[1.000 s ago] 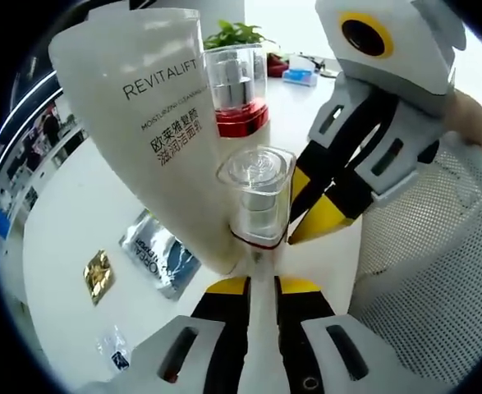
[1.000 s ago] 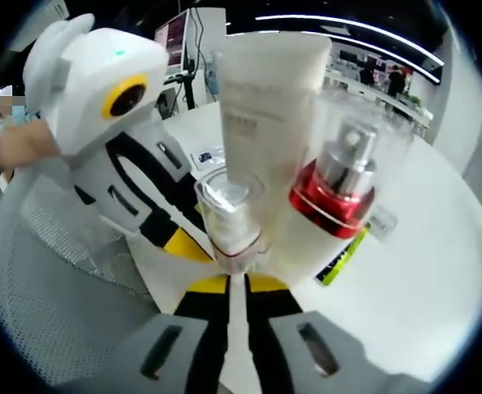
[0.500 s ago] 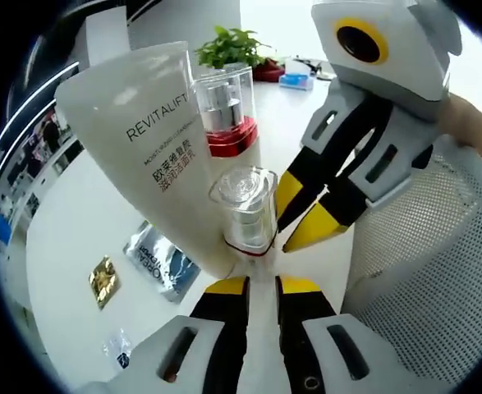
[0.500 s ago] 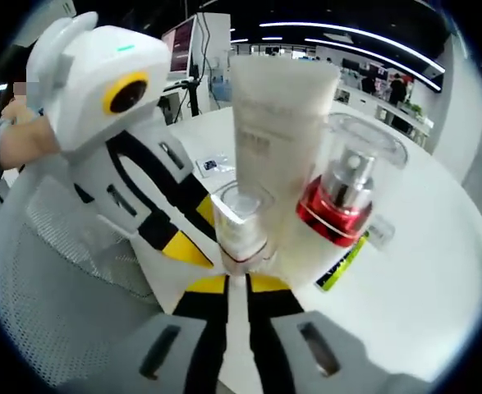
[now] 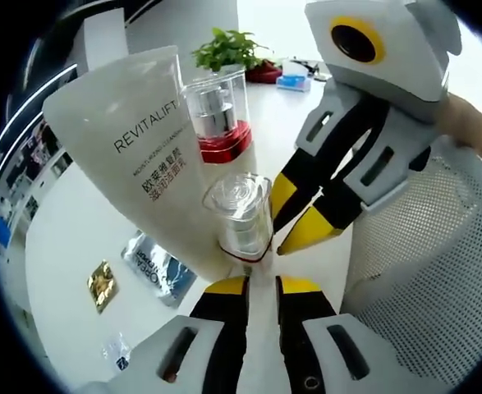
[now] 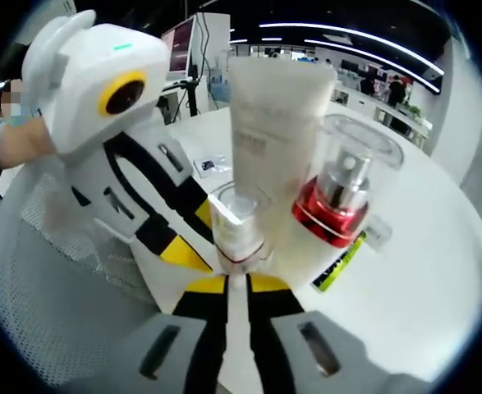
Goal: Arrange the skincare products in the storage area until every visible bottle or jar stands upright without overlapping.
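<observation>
Count: 3 upright skincare items, 3 flat packets, 1 plant.

1 white tube (image 5: 146, 156), 1 red-collared pump bottle (image 5: 218, 123), 1 small clear-capped bottle (image 5: 239, 215), frame centre; 1 silver sachet (image 5: 158, 267), 1 gold packet (image 5: 99, 285), 1 clear packet (image 5: 117, 351), lower left; plant (image 5: 224, 49) top.

Plant (image 5: 224, 45), foil sachets (image 5: 154, 264), mesh basket (image 5: 438, 271).

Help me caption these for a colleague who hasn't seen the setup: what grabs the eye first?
A tall white Revitalift tube stands on the white table, with a red-collared pump bottle and a small clear-capped bottle close against it. The two grippers meet at the small bottle: the left gripper, and the right gripper reaching in.
</observation>
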